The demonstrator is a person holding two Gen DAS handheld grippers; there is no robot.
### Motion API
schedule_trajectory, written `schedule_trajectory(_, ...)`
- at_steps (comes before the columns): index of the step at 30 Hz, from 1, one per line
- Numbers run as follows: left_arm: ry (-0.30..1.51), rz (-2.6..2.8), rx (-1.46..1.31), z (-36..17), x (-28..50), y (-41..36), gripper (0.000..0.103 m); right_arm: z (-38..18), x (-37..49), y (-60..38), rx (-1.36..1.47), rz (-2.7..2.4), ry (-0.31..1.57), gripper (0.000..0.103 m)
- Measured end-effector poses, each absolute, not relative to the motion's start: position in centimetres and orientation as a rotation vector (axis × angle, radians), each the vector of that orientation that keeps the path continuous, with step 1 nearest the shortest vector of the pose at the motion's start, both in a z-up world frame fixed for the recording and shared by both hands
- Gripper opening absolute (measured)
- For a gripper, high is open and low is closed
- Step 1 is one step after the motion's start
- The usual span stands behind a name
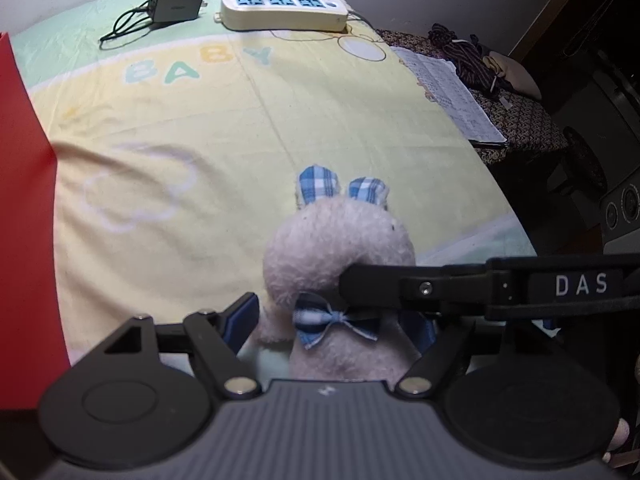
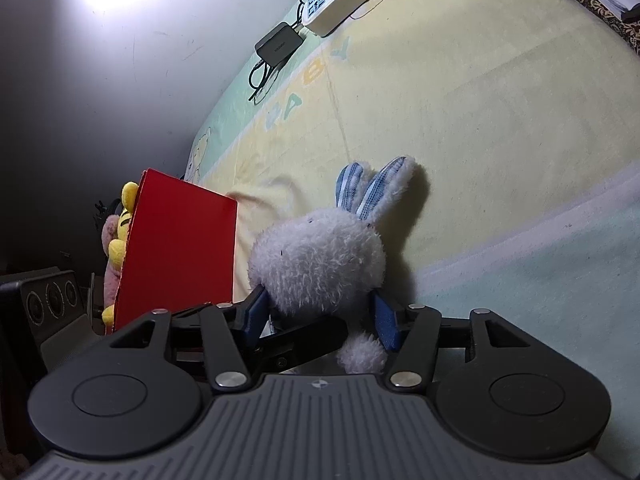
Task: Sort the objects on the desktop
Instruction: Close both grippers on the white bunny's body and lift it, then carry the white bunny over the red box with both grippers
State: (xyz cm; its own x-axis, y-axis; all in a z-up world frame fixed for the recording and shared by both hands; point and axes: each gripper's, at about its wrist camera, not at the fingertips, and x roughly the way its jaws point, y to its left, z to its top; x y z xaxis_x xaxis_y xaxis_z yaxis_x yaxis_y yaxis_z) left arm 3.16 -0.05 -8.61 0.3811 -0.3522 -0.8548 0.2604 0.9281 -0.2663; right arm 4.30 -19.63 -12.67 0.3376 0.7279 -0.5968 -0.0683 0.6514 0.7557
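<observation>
Plush bunny [image 1: 340, 248] is held between both grippers, low over the yellow BABY sheet [image 1: 240, 120]; whether it rests on the sheet cannot be told.

Left gripper [image 1: 340, 320]: jaws are closed partway onto the bunny's body at the checked bow [image 1: 336, 320]. The blue pad on the left is pressed to the plush; the pad on the right is mostly hidden, so contact there is probable only. A finger of the right gripper [image 2: 322, 316] is seen crossing the bunny's neck.

Right gripper: jaws are set about body-wide, and both blue pads [image 2: 386, 320] are pressed against the bunny's sides below the head. Ears are pointed away from the camera.

Red box [image 2: 180, 248] is stood just left of the bunny, with a yellow toy [image 2: 120, 224] behind it. Power strip [image 1: 284, 8] and charger [image 1: 174, 4] are at the far edge.
</observation>
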Motion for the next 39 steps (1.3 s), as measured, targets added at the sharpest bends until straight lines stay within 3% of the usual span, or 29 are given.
schedule_trajectory(17,1.121,-0.382,-0.018,-8.7,2.5,-1.5,0.076,-13.7,3.6,-20.1,0.775,0.563,1.15,0.055)
schedule_trajectory(19,1.116,-0.39,-0.012,-8.6,2.3,-1.7,0.073,-13.5,3.5,-20.1,0.775,0.574,1.144,0.05)
schedule_trajectory(26,1.097,-0.43,0.004,-8.1,1.6,-2.2,0.062,-13.2,3.0,-20.3,0.762,0.566,1.131,0.047)
schedule_trajectory(39,0.958,-0.52,0.07,-4.2,-1.4,-0.2,0.061,-9.0,0.4,-18.7,0.715,0.568,1.028,0.045)
